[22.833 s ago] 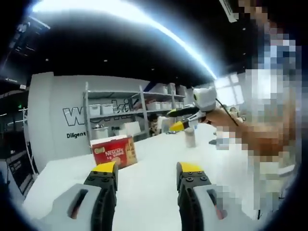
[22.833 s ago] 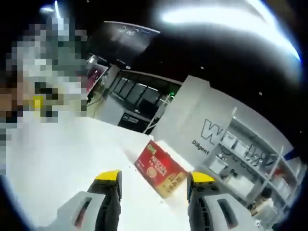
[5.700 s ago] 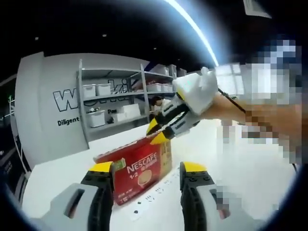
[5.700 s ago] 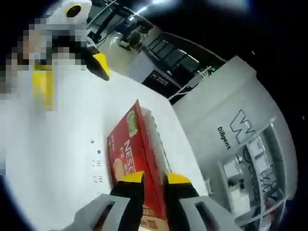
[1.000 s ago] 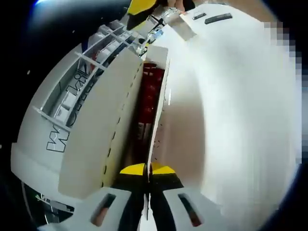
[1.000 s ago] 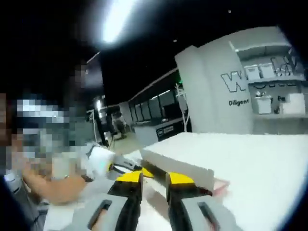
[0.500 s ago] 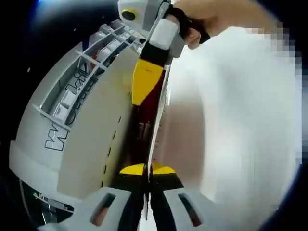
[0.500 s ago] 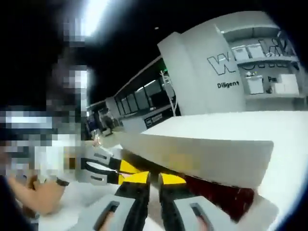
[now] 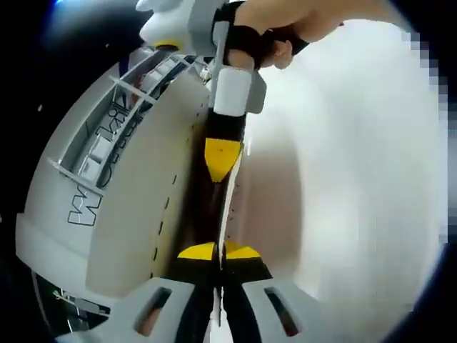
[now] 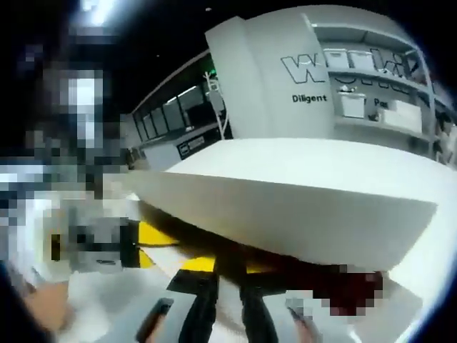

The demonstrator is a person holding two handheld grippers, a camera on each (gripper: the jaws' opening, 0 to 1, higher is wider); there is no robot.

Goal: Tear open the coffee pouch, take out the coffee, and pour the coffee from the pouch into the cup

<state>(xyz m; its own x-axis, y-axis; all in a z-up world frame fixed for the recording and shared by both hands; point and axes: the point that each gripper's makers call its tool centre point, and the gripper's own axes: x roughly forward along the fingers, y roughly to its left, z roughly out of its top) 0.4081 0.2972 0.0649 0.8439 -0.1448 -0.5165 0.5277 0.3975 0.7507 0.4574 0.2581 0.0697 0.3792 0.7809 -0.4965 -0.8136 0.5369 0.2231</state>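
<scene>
The coffee box lies opened, its wide pale lid flap raised on the left. My left gripper is shut on the thin white edge flap of the box. My right gripper comes down from the top, held by a hand, with its yellow tips reaching into the dark opening. In the right gripper view my right gripper sits under the lid flap, jaws together; anything between them is hidden in shadow. Red packaging shows inside the box. The left gripper lies at the left.
The box rests on a white table. Behind it stand a white wall with lettering and metal shelves with bins.
My right gripper has pushed deeper into the box opening, under the lid flap. The left gripper keeps its hold on the edge flap.
</scene>
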